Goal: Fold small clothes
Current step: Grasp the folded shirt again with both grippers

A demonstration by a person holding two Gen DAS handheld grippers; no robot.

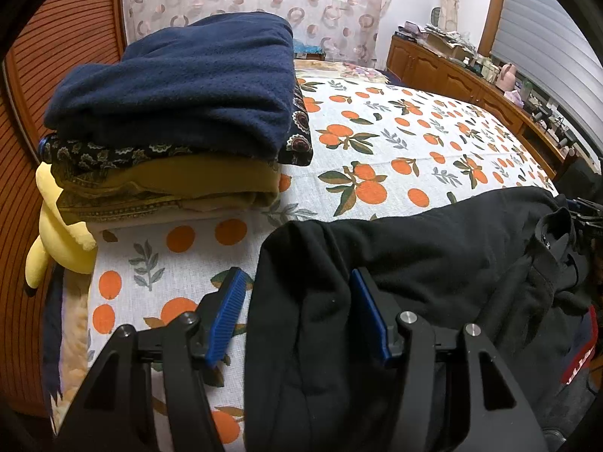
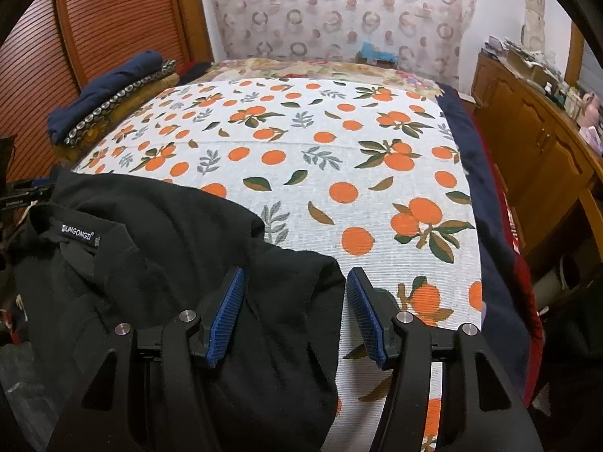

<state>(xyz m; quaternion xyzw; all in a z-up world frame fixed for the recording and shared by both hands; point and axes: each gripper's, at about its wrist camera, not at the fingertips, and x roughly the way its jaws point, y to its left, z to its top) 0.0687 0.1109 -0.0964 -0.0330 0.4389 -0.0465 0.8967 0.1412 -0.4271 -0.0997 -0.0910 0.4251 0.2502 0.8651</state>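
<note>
A black collared garment (image 1: 433, 263) lies spread across the near part of the bed, its neck label (image 2: 77, 234) facing up. My left gripper (image 1: 296, 314) hangs over the garment's left end; its blue pads (image 1: 226, 312) stand apart with the cloth lying slack between them, so it is open. My right gripper (image 2: 294, 312) hovers over the garment's right end (image 2: 286, 301), also open, one pad above the cloth and the other beside its edge over the sheet. Neither gripper pinches the fabric.
The bed carries a white sheet printed with oranges (image 2: 320, 158). A stack of folded clothes (image 1: 177, 120), navy on top, sits at the far left beside a yellow plush toy (image 1: 56, 233). A wooden sideboard (image 2: 535, 143) runs along the right, and a slatted wooden door (image 2: 94, 26) stands at the left.
</note>
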